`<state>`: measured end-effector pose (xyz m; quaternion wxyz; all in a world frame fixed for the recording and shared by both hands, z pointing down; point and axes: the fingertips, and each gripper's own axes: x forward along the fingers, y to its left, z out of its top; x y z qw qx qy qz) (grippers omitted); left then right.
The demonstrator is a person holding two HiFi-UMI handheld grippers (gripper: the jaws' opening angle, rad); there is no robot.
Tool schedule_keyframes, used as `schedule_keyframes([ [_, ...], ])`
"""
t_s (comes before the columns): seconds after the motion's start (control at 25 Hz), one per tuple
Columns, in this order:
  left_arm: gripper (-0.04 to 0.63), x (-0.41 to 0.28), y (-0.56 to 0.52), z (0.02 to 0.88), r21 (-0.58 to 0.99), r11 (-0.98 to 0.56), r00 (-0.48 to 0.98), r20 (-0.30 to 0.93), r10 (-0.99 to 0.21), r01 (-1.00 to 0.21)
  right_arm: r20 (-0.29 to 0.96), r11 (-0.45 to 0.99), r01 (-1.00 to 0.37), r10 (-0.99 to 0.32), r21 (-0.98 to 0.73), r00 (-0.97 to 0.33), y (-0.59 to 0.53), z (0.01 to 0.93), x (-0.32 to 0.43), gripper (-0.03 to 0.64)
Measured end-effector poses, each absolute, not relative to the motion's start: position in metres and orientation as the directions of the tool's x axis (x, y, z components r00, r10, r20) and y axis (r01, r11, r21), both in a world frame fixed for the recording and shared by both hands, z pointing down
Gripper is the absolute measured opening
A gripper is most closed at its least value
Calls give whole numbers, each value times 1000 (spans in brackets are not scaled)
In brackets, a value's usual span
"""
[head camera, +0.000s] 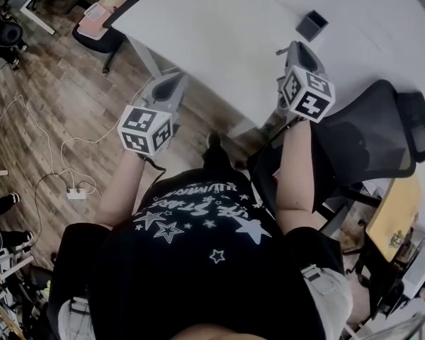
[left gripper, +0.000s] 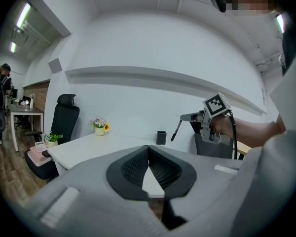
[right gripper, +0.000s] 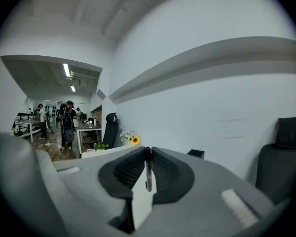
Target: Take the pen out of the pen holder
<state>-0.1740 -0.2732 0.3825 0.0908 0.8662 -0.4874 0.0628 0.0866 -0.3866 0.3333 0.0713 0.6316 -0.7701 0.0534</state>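
**Q:** Status of the extraction?

**A:** Complete, by my reading. The right tool is clamped on the pen, which is held well clear of the dark square pen holder on the white surface. The left tool has its tips together, with nothing in it. At most, setting the pen down remains.

**Q:** Legible markings?

**A:** None. The lettering on the star-printed shirt cannot be read. The marker cubes carry patterns only.

A big white table sits at twelve o'clock. A black chair stands at three. A white plug strip lies at nine.
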Motion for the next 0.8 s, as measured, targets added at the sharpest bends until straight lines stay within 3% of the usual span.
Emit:
schedule_keyframes([
  [0.4, 11, -198, -155, 390, 129, -520, 536, 206, -819, -844, 233, 210, -978, -950, -13, -208, -253, 360, 51, 41],
  [0.8, 11, -178, -83, 399, 136, -535, 552, 210, -807, -834, 275, 228, -973, -934, -34, -228, -159, 384, 55, 41],
])
